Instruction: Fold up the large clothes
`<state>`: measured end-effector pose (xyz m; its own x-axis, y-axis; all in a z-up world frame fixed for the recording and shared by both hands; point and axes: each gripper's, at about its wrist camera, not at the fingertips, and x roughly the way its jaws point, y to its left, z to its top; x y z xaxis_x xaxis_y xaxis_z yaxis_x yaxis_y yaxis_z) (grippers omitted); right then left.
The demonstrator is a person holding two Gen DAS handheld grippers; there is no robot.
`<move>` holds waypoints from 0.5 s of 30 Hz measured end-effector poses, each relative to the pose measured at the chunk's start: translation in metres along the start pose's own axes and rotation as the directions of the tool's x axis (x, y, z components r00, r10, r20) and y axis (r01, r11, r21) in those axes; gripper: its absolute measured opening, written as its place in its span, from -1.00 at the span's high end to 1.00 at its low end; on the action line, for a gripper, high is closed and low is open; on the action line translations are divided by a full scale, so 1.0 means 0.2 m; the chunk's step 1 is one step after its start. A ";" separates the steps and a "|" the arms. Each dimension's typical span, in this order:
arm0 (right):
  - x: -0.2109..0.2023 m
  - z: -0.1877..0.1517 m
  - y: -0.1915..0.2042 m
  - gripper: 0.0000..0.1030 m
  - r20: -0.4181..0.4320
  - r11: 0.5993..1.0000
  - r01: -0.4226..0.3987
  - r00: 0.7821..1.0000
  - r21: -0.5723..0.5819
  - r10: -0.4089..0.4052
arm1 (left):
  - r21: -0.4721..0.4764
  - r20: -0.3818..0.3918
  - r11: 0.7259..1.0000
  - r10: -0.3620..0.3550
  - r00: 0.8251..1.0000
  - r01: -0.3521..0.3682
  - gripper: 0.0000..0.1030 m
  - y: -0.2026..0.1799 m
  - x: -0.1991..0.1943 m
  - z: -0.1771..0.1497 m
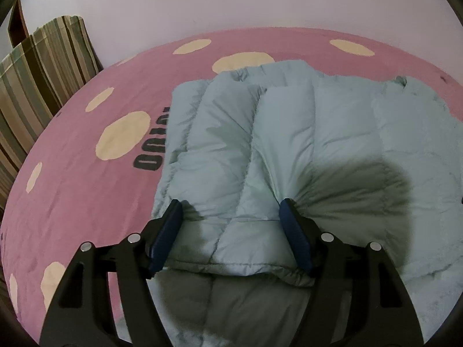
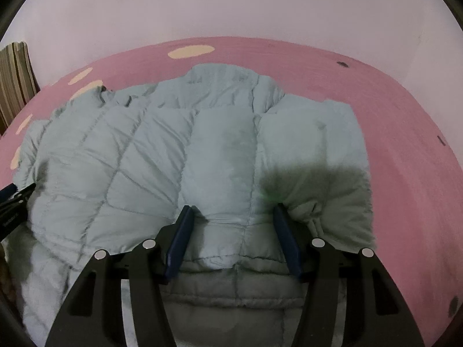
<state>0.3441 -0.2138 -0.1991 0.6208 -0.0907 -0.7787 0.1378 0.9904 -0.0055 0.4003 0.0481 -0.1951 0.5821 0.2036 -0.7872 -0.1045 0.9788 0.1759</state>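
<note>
A pale blue quilted puffer jacket (image 1: 289, 133) lies on a pink bed sheet (image 1: 72, 150), its near part folded over onto itself. My left gripper (image 1: 230, 205) is open, with its blue pads astride the folded edge near the jacket's left side. My right gripper (image 2: 233, 209) is open too, its pads astride the folded edge of the jacket (image 2: 150, 150) near its right side. The collar (image 2: 222, 78) points to the far side. The left gripper shows at the left edge of the right wrist view (image 2: 13, 199).
The pink sheet (image 2: 405, 133) has cream spots (image 1: 123, 136) and dark lettering (image 1: 150, 156). A striped cushion or bedding pile (image 1: 40, 66) stands at the far left by a pale wall (image 1: 231, 0).
</note>
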 end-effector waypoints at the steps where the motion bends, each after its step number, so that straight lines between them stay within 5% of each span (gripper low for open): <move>1: -0.05 0.00 -0.01 -0.11 0.010 1.000 -0.012 1.000 0.008 0.012 | -0.010 -0.002 1.000 -0.011 1.000 0.011 -0.35 0.02 -0.03 0.00; 6: -0.26 -0.07 -0.07 -0.13 0.043 0.999 -0.026 0.999 0.019 0.025 | -0.021 0.019 0.999 -0.045 0.999 0.045 -0.37 0.12 -0.20 -0.08; 15: -0.62 -0.45 -0.29 -0.33 0.037 0.997 -0.025 0.999 0.075 0.023 | -0.068 0.003 0.996 -0.062 0.998 0.062 -0.62 0.44 -0.53 -0.51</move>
<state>0.1896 -0.2498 -0.1580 0.6516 -0.0721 -0.7551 0.1797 0.9818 0.0613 0.2469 0.1141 -0.1560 0.5901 0.1424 -0.7947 -0.1226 0.9887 0.0861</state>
